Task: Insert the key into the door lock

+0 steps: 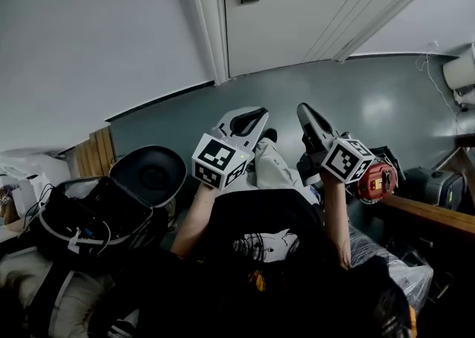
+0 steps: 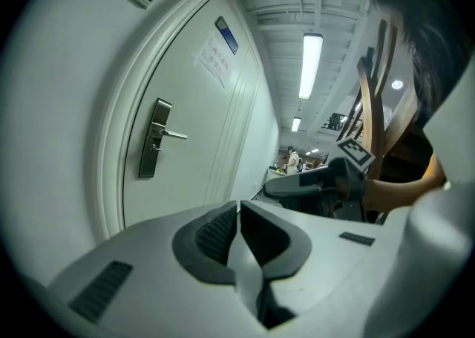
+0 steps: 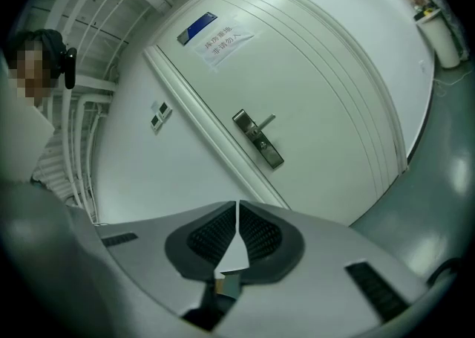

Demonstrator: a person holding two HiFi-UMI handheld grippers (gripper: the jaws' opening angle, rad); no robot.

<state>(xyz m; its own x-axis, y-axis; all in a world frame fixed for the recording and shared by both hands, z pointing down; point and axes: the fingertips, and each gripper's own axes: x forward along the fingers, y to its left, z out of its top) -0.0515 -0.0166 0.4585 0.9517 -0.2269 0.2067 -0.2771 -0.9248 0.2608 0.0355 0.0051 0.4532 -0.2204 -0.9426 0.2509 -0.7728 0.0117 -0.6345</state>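
The right gripper [image 3: 237, 206] is clamped on what looks like the key [image 3: 223, 282], tucked behind its fingertips; the left gripper [image 2: 238, 206] is closed empty. Both are raised side by side on bent forearms [image 1: 338, 218], the door lock [image 3: 257, 138] well beyond the fingertips.

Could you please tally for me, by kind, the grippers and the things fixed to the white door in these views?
Grey two-jaw grippers: 2, the left gripper and the right gripper
Silver lever handle with lock plate: 1
White paper notice: 1
Blue rectangular sign: 1
Total: 5
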